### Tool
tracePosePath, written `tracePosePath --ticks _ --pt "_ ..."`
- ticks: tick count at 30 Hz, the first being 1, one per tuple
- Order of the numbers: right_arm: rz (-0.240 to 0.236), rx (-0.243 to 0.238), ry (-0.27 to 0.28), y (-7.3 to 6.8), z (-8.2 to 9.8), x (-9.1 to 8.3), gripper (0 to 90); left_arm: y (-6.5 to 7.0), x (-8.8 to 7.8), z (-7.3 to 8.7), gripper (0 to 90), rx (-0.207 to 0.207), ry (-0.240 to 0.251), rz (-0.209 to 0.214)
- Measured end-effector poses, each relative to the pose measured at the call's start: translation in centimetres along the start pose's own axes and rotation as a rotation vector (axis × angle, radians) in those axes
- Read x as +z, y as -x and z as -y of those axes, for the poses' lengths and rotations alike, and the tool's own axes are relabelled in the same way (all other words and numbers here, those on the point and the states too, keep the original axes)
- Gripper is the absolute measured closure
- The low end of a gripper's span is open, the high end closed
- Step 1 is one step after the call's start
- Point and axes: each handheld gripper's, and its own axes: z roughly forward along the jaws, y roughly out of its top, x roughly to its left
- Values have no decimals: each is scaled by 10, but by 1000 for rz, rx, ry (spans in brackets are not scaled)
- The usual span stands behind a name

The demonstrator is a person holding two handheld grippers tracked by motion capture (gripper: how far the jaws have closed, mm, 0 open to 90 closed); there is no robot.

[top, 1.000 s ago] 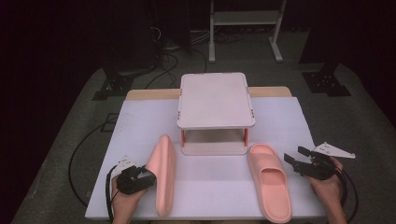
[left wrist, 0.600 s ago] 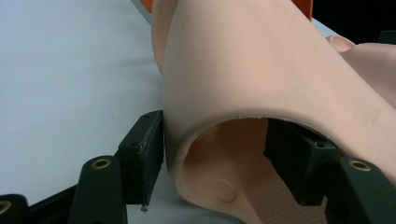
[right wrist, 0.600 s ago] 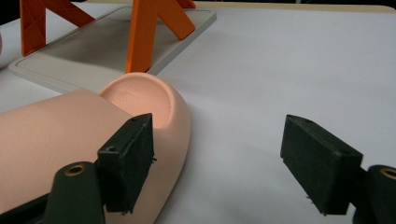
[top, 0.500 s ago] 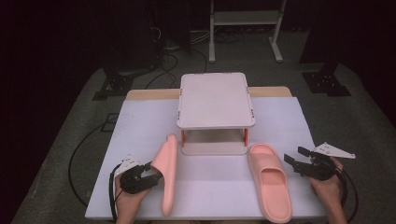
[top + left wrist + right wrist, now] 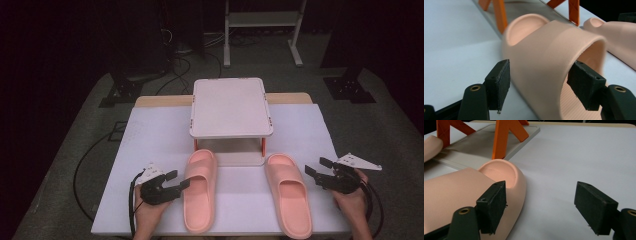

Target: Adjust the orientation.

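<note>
Two slippers (image 5: pixel 200 189) flank opened left tongs (image 5: pixel 180 179).

light: bright even overhead on table (image 5: pixel 150 130) | surroundings: dark | shadows: soft | close views: backgrounds blurred

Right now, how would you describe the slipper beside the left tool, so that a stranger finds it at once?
Start at the small white shelf with orange legs in the middle of the white table. Two pink rubber slippers lie in front of it. It is the left slipper, whose strap sits between the open pads of the left tool.
</note>
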Motion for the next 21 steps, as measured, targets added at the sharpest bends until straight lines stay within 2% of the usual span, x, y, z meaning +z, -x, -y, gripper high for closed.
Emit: tracePosePath --ticks 5,15,21 --pt "-3 6 1 0 0 -2 252 7 7 -1 347 11 -3 18" --pt "-27 -2 3 -2 1 -6 252 9 10 2 327 10 -6 7" --pt "-54 -1 27 -4 -1 -15 258 10 12 2 315 22 -5 3"
